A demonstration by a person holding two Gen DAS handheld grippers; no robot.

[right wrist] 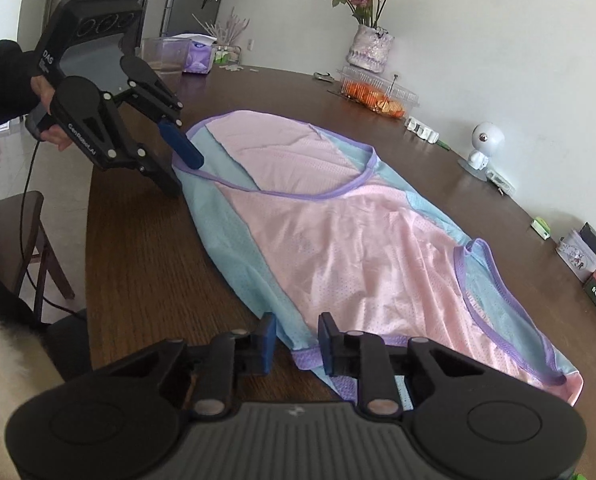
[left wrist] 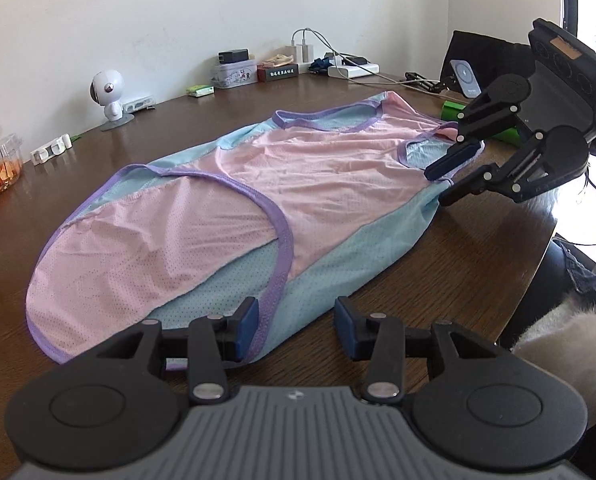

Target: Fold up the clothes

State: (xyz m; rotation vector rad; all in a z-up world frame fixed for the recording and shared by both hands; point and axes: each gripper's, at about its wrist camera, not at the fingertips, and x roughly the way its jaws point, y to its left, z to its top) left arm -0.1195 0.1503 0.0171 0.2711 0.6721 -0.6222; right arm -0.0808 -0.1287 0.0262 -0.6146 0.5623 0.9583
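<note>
Lying flat on the brown wooden table (left wrist: pixel 477 264) is a pink and blue mesh vest (left wrist: pixel 258 184) with purple trim. It is spread out along the near edge of the table.

The left gripper (left wrist: pixel 296 328) sits at one end of the vest. Its fingers are wide apart. One blue pad (left wrist: pixel 248 328) touches the purple edge of the cloth, and the other pad is over bare wood. Nothing is pinched between them.

The right gripper (right wrist: pixel 296 346) sits at the other end, by the arm hole. Its fingers are closer together, with a gap between them. The blue corner of the vest lies right in that gap, but I cannot tell if the pads squeeze it.

A little white robot toy (left wrist: pixel 108 98) stands far back on the table. A clear box of orange food (right wrist: pixel 377 94) is near a vase of pink roses (right wrist: pixel 367 24). A tin box (left wrist: pixel 234 74) and white chargers (left wrist: pixel 301 50) sit by the wall.
</note>
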